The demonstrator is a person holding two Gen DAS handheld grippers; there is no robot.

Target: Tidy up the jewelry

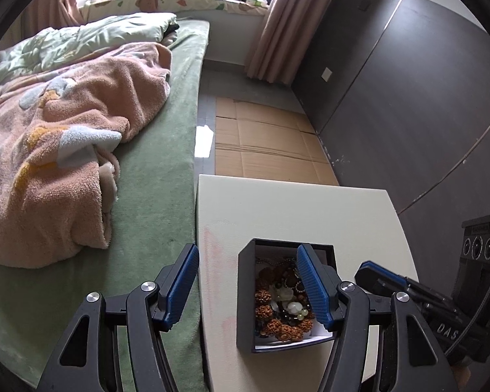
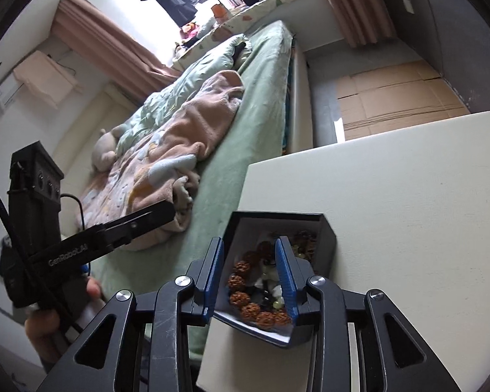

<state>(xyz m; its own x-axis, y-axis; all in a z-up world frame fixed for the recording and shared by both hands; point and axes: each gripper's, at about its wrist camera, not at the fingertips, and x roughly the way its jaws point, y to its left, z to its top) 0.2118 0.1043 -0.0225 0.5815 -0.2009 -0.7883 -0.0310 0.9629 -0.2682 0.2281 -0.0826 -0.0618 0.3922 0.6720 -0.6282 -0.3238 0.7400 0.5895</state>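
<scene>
At the far left of the left wrist view a pink fleece blanket [image 1: 58, 150] lay rumpled on the green bed [image 1: 160, 196], with a pale green quilt [image 1: 91, 37] behind it. The left gripper [image 1: 248, 285] stood wide open and held nothing: its left finger hung over the edge of the bed, while its right finger [image 1: 312, 285] sat over the right part of a dark, lidless jewelry box [image 1: 245, 300]. The box rested on the cream tabletop [image 1: 294, 212] that butted against the bed, near the tabletop's near edge. Inside lay a tangled heap of jewelry [image 1: 279, 307]: knobbly brown bead strands, pale round beads and thin chains. Beyond the tabletop, flattened cardboard [image 1: 264, 143] covered the floor beside a dark wall panel [image 1: 408, 104]. At the right edge the tip of the right gripper [image 1: 375, 272] showed, close to the box's right side.

In the right wrist view the left gripper [image 2: 166, 212] reached in from the left, seen side-on over the blanket [image 2: 179, 137], with the person's hand [image 2: 49, 323] below it. Further right, the right gripper [image 2: 250, 277] was partly open and gripped nothing. Its left finger stood just outside the left wall of the jewelry box [image 2: 326, 245]; its right finger [image 2: 285, 277] was over the jewelry [image 2: 254, 307] inside, though whether it touched the beads could not be told. The tabletop [image 2: 392, 212] stretched away to the right.
</scene>
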